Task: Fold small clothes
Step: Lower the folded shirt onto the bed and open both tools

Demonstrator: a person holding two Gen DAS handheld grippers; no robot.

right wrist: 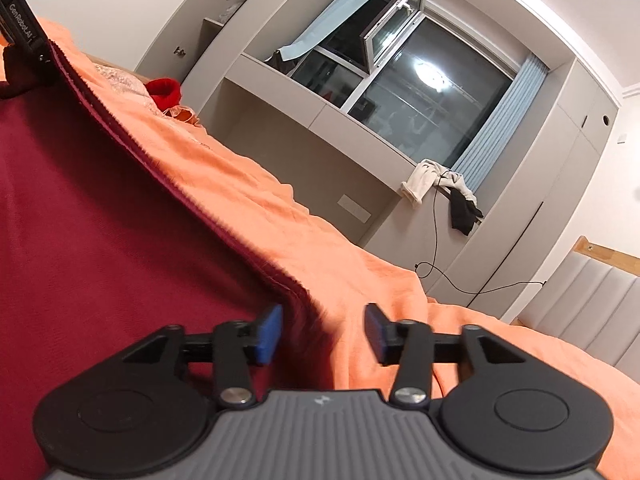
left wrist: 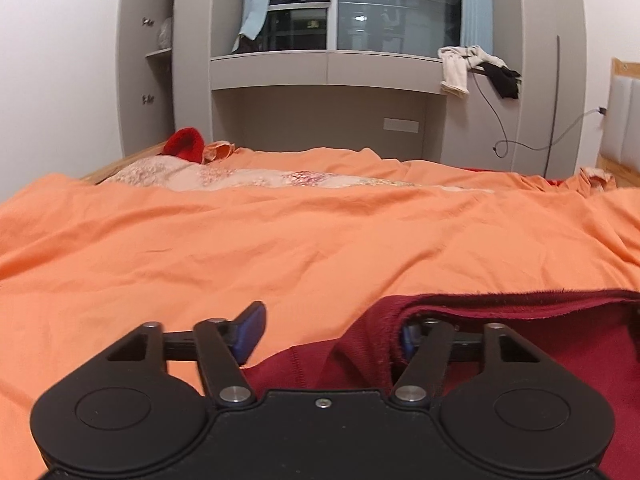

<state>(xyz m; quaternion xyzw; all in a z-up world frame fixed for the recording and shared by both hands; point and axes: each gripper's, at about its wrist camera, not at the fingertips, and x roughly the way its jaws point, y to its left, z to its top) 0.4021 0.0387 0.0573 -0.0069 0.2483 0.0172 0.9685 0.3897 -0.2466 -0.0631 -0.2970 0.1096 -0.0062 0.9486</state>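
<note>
Maroon knit garment (right wrist: 100, 208) lower left, soft, limp; grab ribbed hem (right wrist: 192, 196); left gripper (left wrist: 332, 338) spread wide, right gripper (right wrist: 322, 330) parted, both empty.

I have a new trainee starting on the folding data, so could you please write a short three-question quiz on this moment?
1. True or false: the left gripper is shut.
2. What lies between the fingers of the right gripper? A) the ribbed hem of the dark red garment B) a sock C) a cable
3. What colour is the bed sheet?

Key: 1. False; it is open, one finger tucked under a fold of the garment. 2. A. 3. Orange.
</note>
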